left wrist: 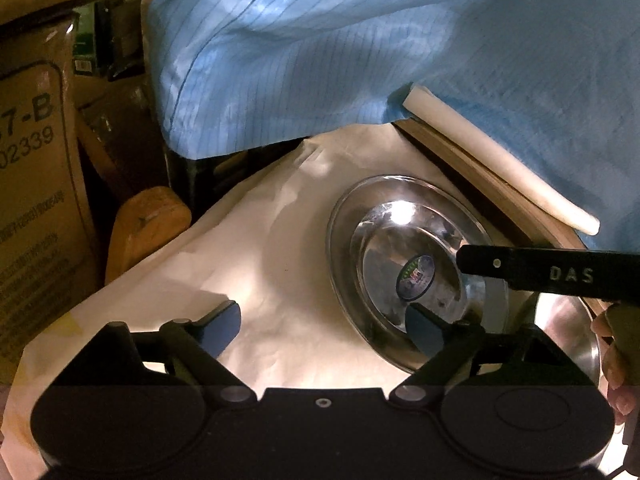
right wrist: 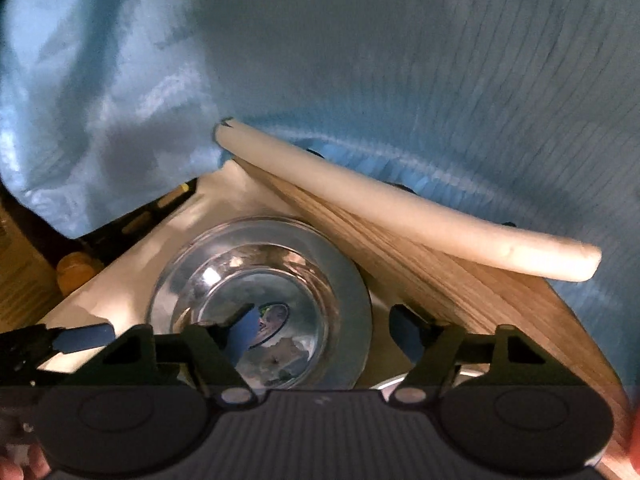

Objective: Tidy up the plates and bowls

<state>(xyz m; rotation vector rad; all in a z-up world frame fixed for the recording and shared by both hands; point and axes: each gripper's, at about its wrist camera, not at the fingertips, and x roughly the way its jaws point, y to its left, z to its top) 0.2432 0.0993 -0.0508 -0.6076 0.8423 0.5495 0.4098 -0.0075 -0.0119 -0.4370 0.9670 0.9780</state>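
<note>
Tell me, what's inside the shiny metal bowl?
The steel bowl holds only a small round sticker on its bottom. The right gripper covers its near edge, so that part is hidden.

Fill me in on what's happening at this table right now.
A person is working two handheld grippers over a paper-covered table to sort steel dishes. A steel bowl sits inside a steel plate. The right gripper straddles the plate's near rim, one finger over the bowl, jaws open and not yet pinching. The left gripper hovers beside it, open and empty. A second steel dish lies nearby.
</note>
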